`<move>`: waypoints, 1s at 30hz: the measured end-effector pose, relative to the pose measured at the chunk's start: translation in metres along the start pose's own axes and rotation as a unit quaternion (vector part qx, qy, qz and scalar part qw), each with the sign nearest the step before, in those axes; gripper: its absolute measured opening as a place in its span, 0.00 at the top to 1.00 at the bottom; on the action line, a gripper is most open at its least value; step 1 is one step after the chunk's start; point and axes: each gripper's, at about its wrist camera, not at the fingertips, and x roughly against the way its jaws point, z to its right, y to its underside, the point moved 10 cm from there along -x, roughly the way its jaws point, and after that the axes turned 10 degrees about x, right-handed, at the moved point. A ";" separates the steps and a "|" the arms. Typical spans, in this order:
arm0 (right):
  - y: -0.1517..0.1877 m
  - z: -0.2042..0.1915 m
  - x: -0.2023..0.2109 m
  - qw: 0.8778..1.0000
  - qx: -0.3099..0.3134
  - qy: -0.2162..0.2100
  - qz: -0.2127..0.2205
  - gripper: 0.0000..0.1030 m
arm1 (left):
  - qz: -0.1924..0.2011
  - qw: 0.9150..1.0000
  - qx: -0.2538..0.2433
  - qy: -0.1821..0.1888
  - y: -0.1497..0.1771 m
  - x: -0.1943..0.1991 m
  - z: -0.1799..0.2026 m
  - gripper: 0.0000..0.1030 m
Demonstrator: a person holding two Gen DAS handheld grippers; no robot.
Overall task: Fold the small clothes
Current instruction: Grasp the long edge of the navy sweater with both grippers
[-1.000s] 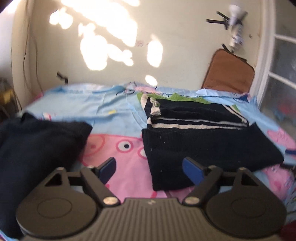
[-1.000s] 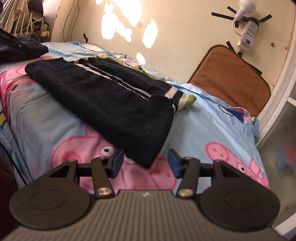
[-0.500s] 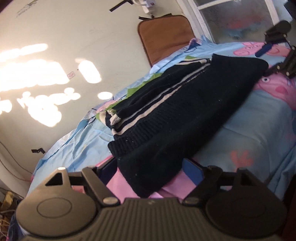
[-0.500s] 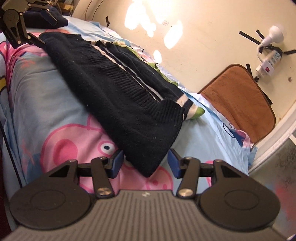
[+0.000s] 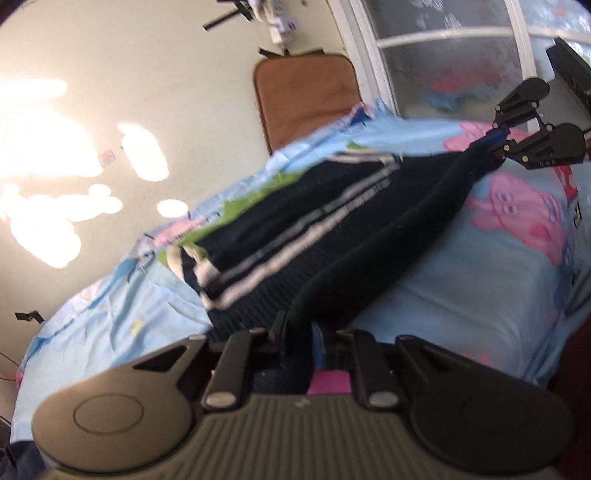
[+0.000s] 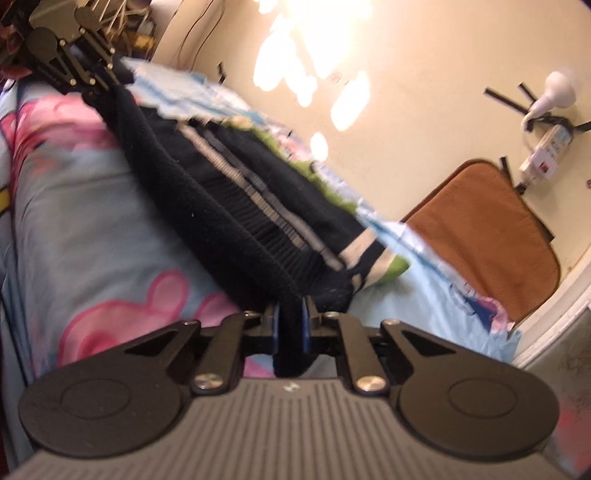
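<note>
A black knit sweater [image 5: 354, 236] with white stripes lies on the cartoon-pig bedsheet [image 5: 480, 295]. My left gripper [image 5: 299, 332] is shut on its near hem corner. My right gripper [image 6: 290, 317] is shut on the other hem corner of the sweater [image 6: 229, 221]. The hem edge is lifted and stretched taut between the two grippers. Each gripper shows in the other's view: the right one in the left wrist view [image 5: 495, 151], the left one in the right wrist view [image 6: 99, 92]. The striped part still rests on the bed.
A brown cushion [image 5: 306, 99] leans on the wall at the bed's far end, also in the right wrist view [image 6: 480, 236]. A power strip [image 6: 546, 151] hangs above it. A window [image 5: 461, 55] is at the right. Clutter [image 6: 110, 18] sits beyond the bed's left end.
Both grippers have closed on the sweater's hem corners and lifted the hem off the sheet. The sweater now hangs stretched between them.
</note>
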 end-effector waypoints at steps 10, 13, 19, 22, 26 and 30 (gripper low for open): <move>-0.050 0.098 -0.063 0.998 -0.066 0.024 0.005 0.89 | 0.029 0.992 0.126 -0.010 -0.102 -0.065 -0.095 0.89; -0.057 0.127 -0.102 0.995 -0.096 0.014 -0.017 0.89 | 0.017 0.983 0.183 -0.001 -0.126 -0.105 -0.133 0.89; -0.051 0.152 -0.191 0.985 -0.158 -0.010 -0.067 0.89 | -0.036 0.974 0.224 -0.006 -0.131 -0.189 -0.175 0.89; -0.034 0.150 -0.227 0.980 -0.170 -0.012 -0.100 0.92 | -0.057 0.971 0.231 -0.007 -0.123 -0.217 -0.180 0.89; -0.002 0.157 -0.262 0.970 -0.197 -0.001 -0.142 0.98 | -0.072 0.969 0.235 -0.013 -0.116 -0.242 -0.184 0.89; 0.017 0.171 -0.262 0.946 -0.299 -0.019 -0.123 0.94 | -0.076 0.968 0.239 -0.017 -0.109 -0.250 -0.184 0.89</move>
